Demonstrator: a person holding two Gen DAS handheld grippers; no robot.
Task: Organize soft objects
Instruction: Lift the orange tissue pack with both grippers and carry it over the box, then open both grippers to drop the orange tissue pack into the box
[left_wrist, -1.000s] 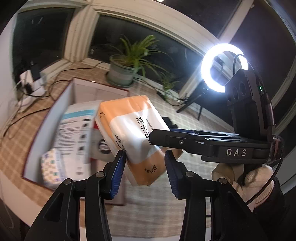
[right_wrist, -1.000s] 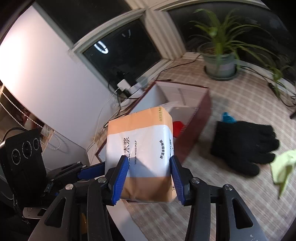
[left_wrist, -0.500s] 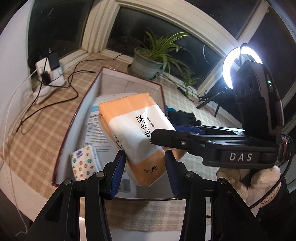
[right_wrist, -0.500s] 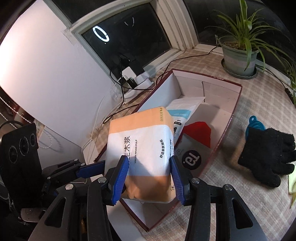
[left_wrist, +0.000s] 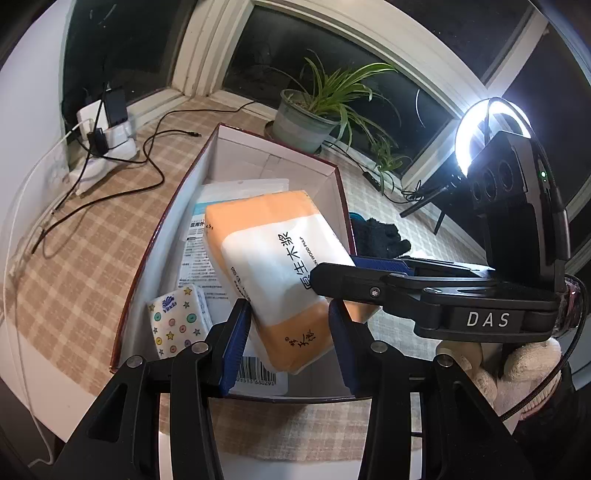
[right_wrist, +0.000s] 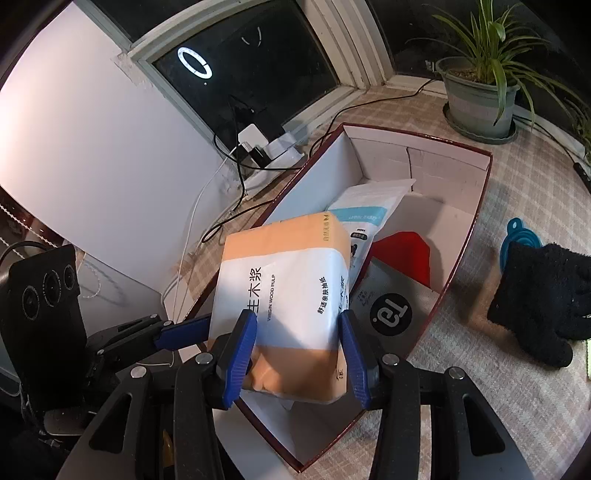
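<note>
An orange and white tissue pack (left_wrist: 273, 266) (right_wrist: 284, 295) hangs over the open red-edged box (left_wrist: 229, 155) (right_wrist: 476, 206). My left gripper (left_wrist: 288, 339) is shut on one end of the pack. My right gripper (right_wrist: 299, 350) is shut on another side of it, and its arm crosses the left wrist view (left_wrist: 406, 288). Inside the box lie a white pouch with blue print (right_wrist: 369, 206), a small star-patterned tissue pack (left_wrist: 175, 321), a grey pouch (right_wrist: 391, 306) and something red (right_wrist: 402, 251).
Black gloves (right_wrist: 543, 295) and a blue funnel (right_wrist: 521, 240) lie on the checked cloth right of the box. A potted plant (left_wrist: 310, 114) stands behind it. A charger block with cables (left_wrist: 103, 136) sits at the far left. A ring light (left_wrist: 476, 125) glows at the right.
Both grippers have carried the tissue pack from beside the box to over its inside. The box now fills more of both views, and the gloves have slid to the right.
</note>
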